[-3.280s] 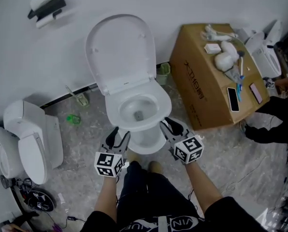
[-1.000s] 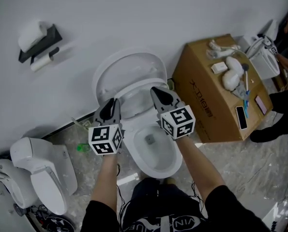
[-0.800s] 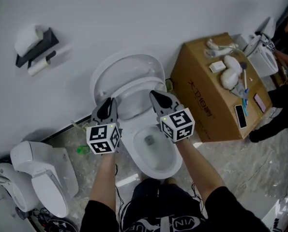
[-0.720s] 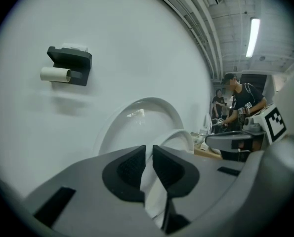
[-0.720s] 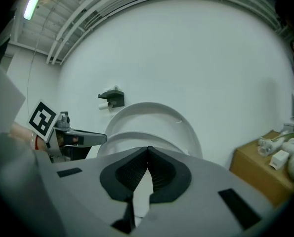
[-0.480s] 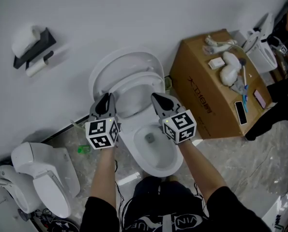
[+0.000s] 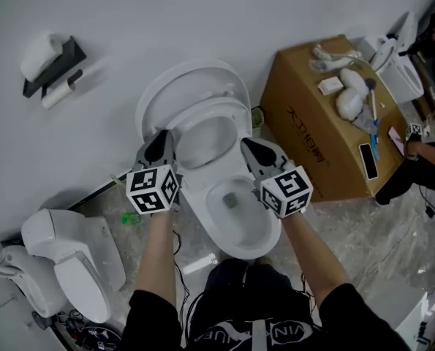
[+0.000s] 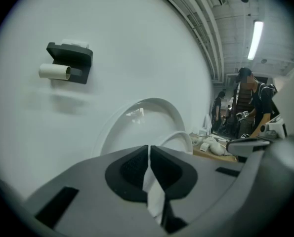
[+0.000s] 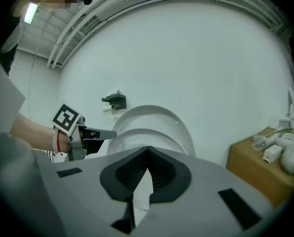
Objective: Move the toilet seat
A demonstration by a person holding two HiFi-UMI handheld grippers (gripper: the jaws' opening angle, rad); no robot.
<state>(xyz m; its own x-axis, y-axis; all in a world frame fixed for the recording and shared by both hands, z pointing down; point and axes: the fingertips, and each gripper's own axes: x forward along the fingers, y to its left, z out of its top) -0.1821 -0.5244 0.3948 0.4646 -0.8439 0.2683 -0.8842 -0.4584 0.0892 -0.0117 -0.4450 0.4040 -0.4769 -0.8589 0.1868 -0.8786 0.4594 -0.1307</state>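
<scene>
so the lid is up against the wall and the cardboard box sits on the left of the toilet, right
Not quite. The lid is up against the wall, but the cardboard box sits on the right of the toilet, not the left. The head view shows it.

A workshop or test hall, it seems. Spare toilets stand loose on a rough floor near a cardboard box, under a strip light
</scene>
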